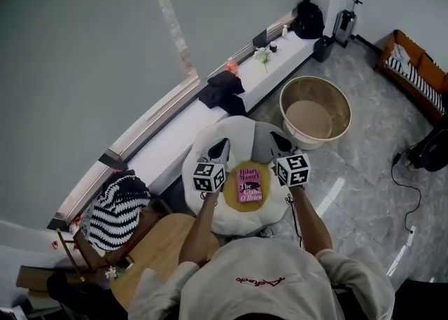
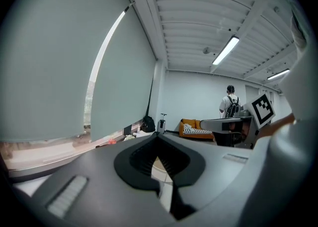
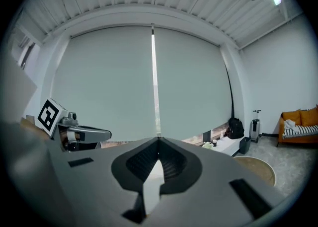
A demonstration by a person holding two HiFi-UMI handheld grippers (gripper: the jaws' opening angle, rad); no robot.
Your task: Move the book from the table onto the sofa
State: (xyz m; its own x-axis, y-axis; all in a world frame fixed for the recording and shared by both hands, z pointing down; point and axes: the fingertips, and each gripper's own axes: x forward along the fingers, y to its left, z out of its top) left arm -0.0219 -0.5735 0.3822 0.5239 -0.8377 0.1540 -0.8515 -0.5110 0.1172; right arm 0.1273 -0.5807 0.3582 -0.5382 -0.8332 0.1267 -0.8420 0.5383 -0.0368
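Observation:
A pink and black book lies flat on a yellow cushion on top of the white beanbag sofa. My left gripper hovers high to the left of the book, and my right gripper hovers to its right. Both are shut with nothing between the jaws. In the left gripper view the jaws meet in front of the room. The right gripper view shows its own jaws closed against the grey window blind. Neither gripper view shows the book.
A round wooden table stands at the lower left, beside a black-and-white striped cushion. A large beige tub sits on the floor behind the sofa. The white window ledge carries dark clothes and small items. An orange couch is far right.

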